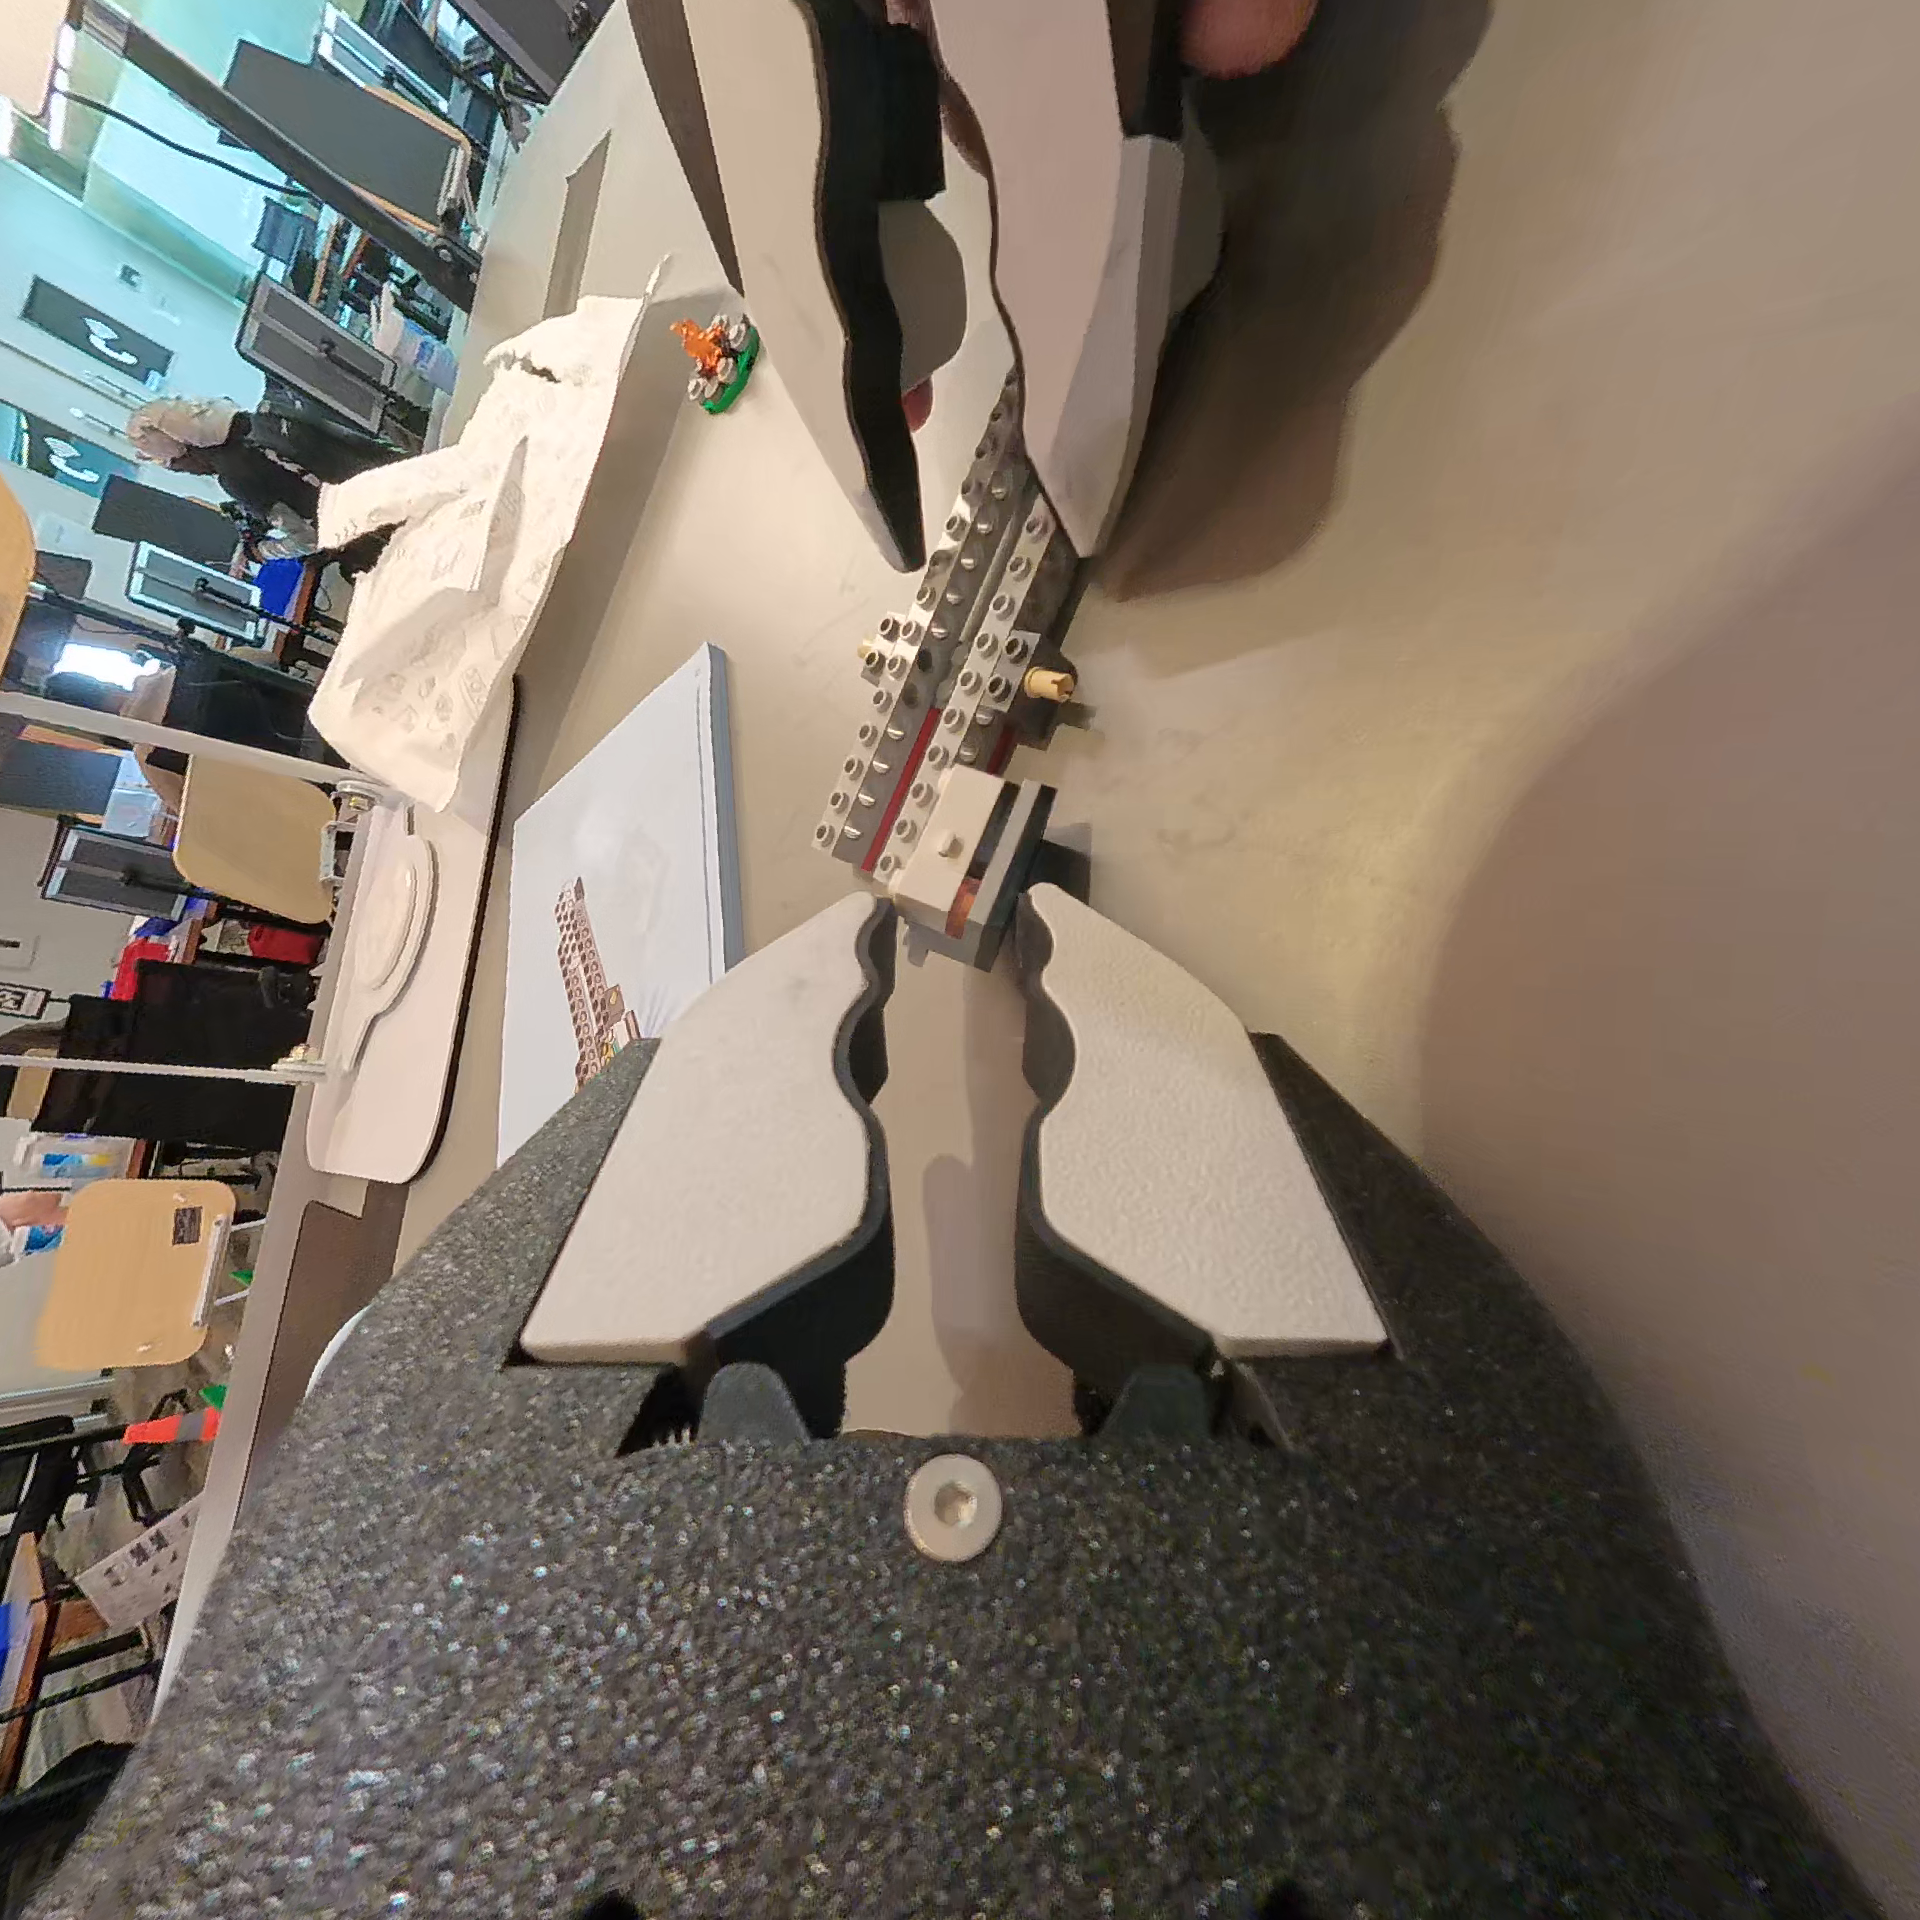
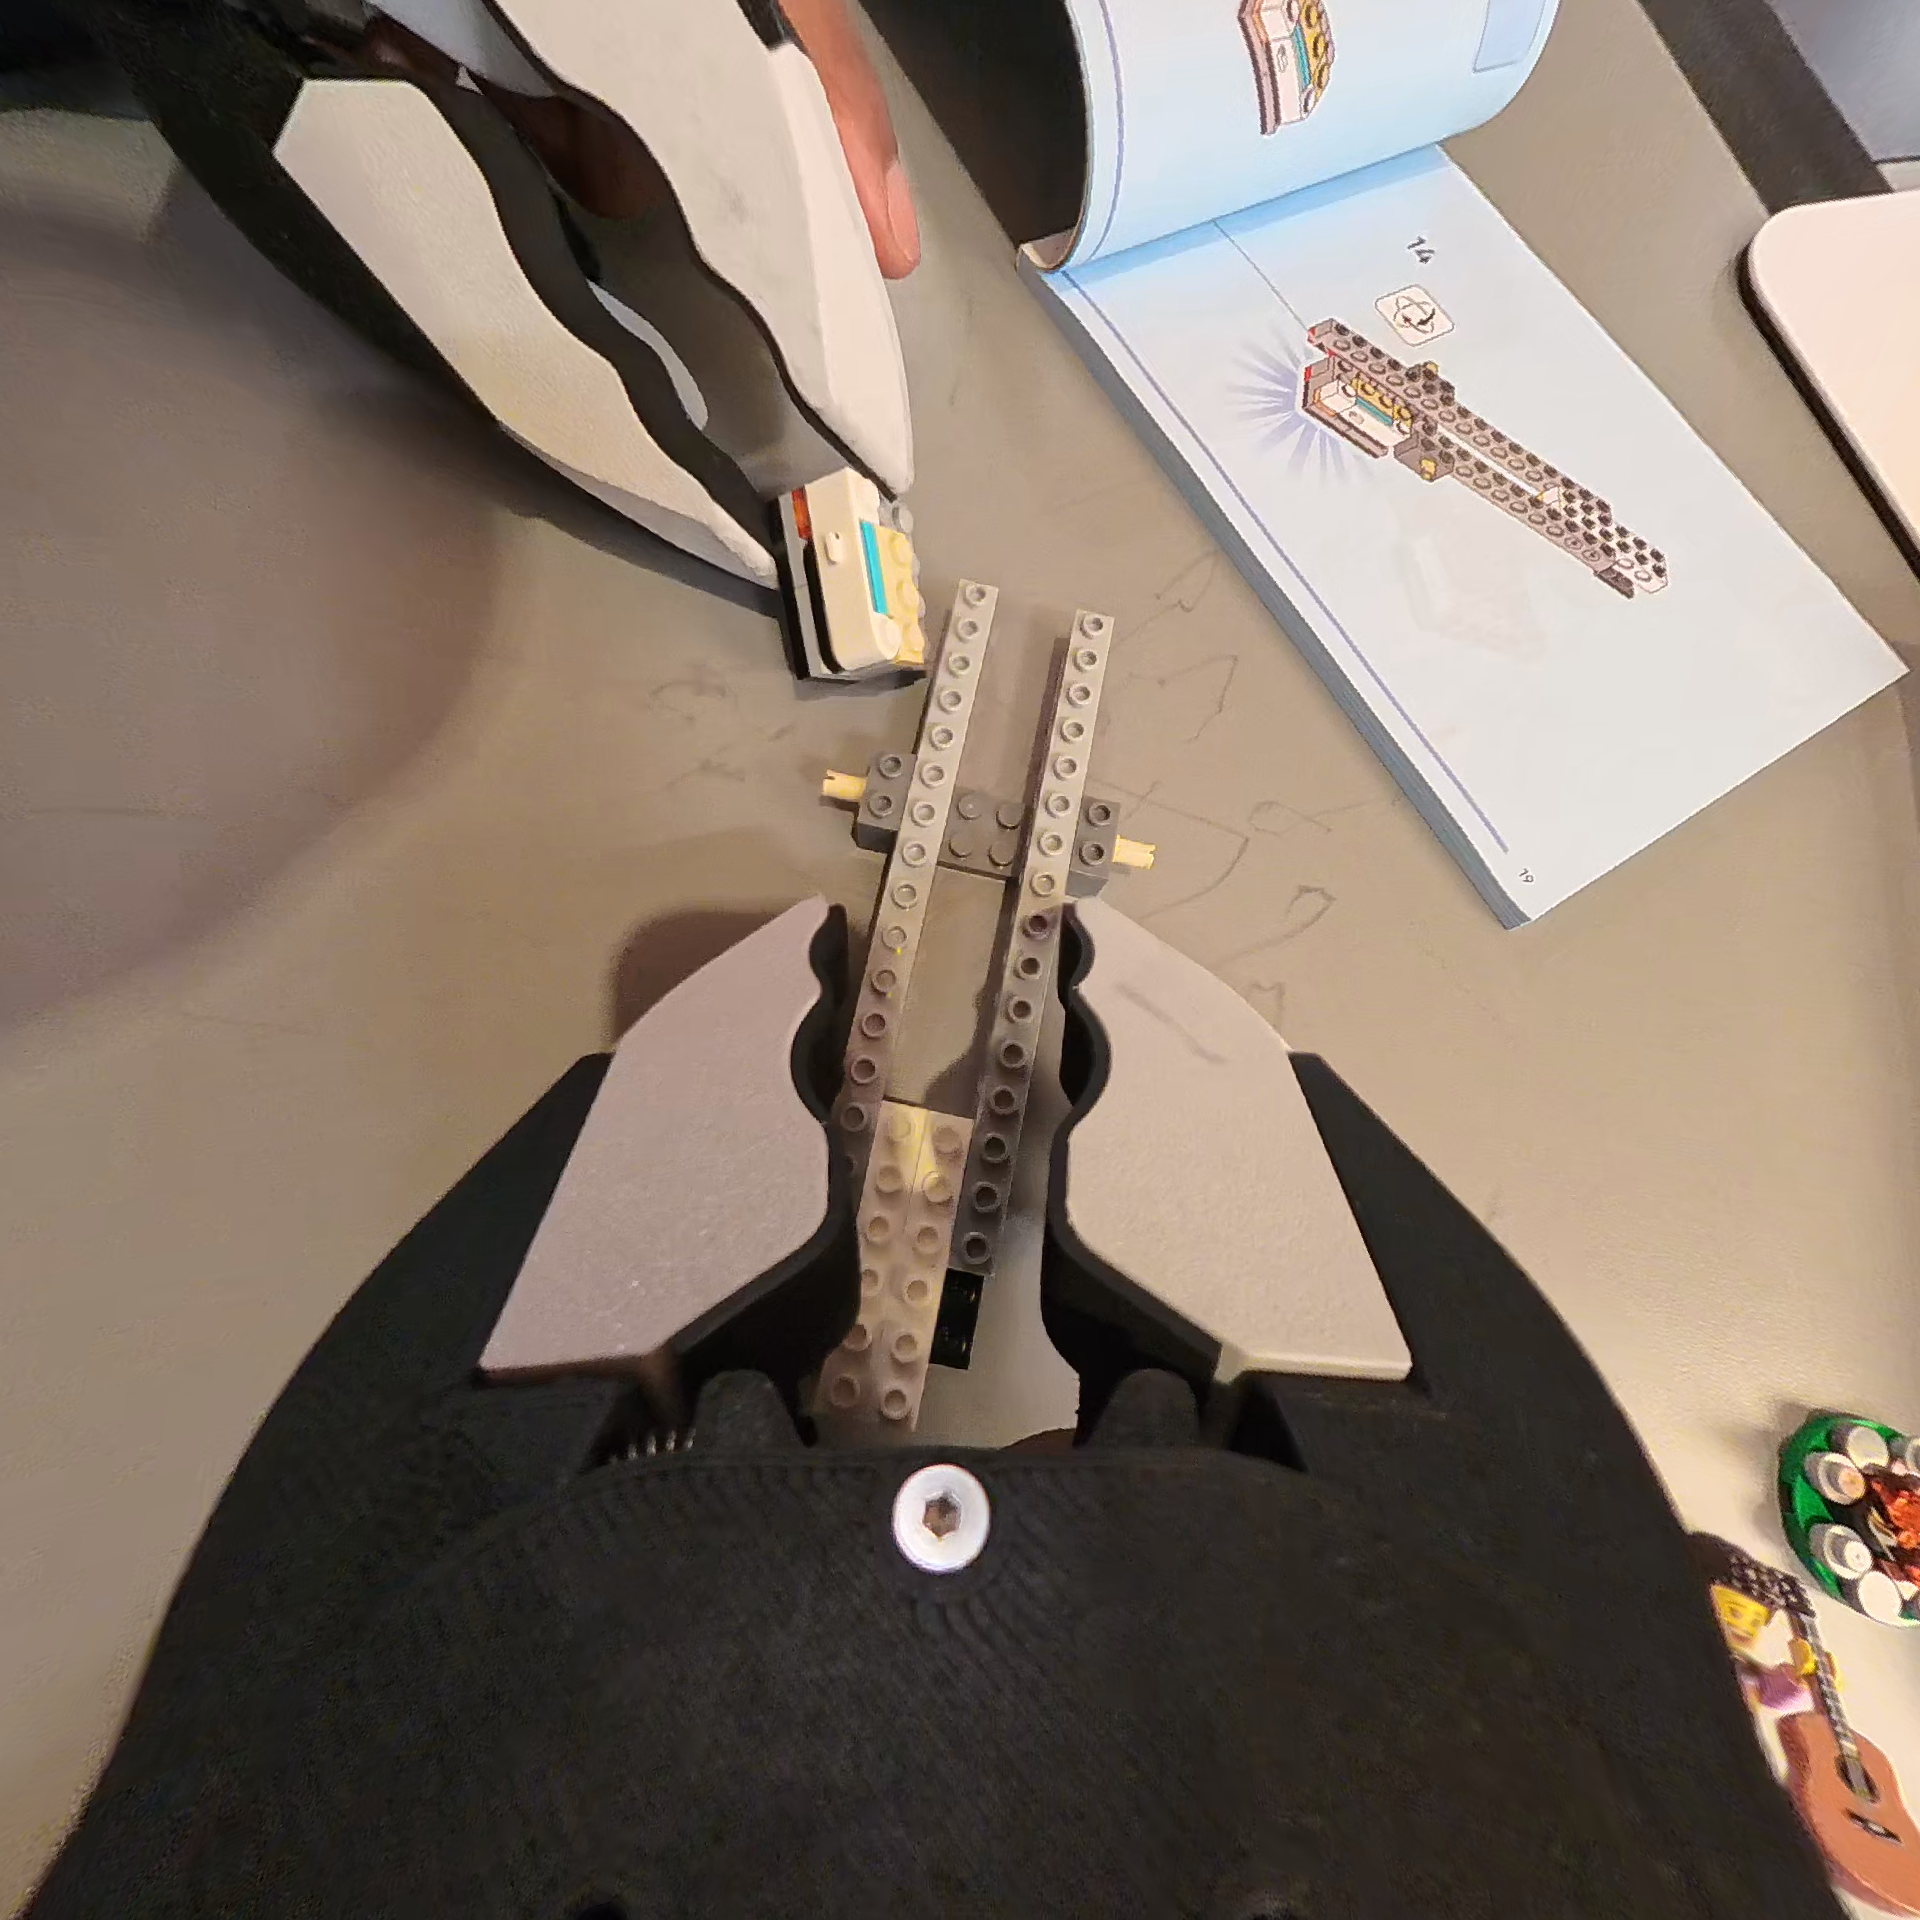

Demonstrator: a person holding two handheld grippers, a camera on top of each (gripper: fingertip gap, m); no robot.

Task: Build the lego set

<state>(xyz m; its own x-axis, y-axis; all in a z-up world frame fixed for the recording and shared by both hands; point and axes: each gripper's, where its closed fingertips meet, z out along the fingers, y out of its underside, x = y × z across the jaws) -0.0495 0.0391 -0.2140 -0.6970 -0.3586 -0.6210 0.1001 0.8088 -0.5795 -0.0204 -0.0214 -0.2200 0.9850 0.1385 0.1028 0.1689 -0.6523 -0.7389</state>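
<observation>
Grey surface [image 2: 312,935] carries everything. Open instruction booklet [image 2: 1455,540] lies at the far right of the right wrist view, its upper page curled and cut off by the frame. In the left wrist view a crumpled white paper bag [image 1: 468,582] lies on the surface edge; the background room is cluttered and hard to make out.

Right tool [image 2: 945,925] is closed on the long grey brick frame [image 2: 977,831], pads pressing both rails; the frame's near end is hidden under the tool body. Left tool [image 1: 951,909] grips a small white-and-black brick block [image 1: 971,862] at its fingertips, narrow. The block sits just beside the frame's far end. A green round brick piece [image 2: 1860,1507] and a minifigure with a guitar [image 2: 1787,1704] are cut off at the right edge.
</observation>
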